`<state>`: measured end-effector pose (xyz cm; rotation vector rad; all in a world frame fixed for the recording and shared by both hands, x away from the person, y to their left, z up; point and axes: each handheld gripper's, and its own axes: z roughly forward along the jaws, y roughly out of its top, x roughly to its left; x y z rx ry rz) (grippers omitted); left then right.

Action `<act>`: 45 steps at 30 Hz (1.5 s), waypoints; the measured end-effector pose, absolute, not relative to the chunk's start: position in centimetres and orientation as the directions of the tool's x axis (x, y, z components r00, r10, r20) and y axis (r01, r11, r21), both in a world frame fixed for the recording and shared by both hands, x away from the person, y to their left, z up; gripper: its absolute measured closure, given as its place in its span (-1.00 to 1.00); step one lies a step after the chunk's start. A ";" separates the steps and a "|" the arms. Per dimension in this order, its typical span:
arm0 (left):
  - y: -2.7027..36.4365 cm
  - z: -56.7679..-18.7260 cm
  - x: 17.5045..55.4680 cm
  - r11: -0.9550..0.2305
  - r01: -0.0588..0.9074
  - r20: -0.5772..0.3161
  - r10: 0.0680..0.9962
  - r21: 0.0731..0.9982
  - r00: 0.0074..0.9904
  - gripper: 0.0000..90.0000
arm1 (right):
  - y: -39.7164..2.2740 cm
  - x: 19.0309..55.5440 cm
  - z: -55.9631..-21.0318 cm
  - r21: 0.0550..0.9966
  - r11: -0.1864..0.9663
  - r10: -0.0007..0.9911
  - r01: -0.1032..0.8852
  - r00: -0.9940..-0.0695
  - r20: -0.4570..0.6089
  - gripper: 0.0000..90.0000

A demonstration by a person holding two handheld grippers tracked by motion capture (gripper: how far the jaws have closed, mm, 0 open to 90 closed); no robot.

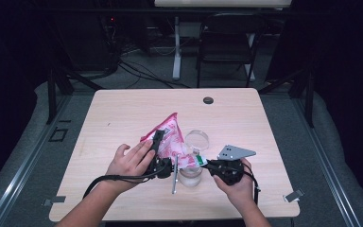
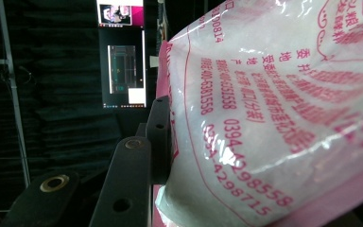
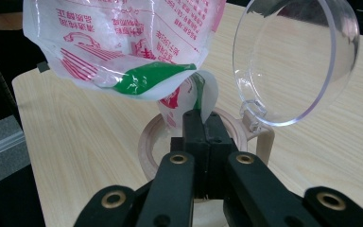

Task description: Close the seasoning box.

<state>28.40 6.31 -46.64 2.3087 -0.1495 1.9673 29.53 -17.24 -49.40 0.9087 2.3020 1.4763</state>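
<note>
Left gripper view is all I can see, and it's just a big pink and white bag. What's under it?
Observer: A jar stands on the table, just below the lower corner of the bag.
Operator: Is the jar open?
Observer: Yes, its clear lid is flipped up on a hinge.
Operator: What are the other tongs doing?
Observer: The right tongs are shut on the bag's corner, right above the jar's mouth.

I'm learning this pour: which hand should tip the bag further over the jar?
Probably left: its tongs clamp the bag body, while the right tongs only pinch its corner over the jar.
</note>
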 end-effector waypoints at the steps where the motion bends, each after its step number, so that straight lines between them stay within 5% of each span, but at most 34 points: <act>1: 6.3 -46.6 28.4 -0.990 -0.142 0.988 -0.007 0.016 0.157 0.51 | -17.2 29.5 -49.4 0.885 0.289 0.627 0.364 -0.771 0.113 1.00; 45: 5.7 -46.3 28.3 -0.989 -0.146 0.988 -0.008 0.014 0.154 0.51 | -17.5 29.6 -49.5 0.888 0.281 0.631 0.364 -0.767 0.115 1.00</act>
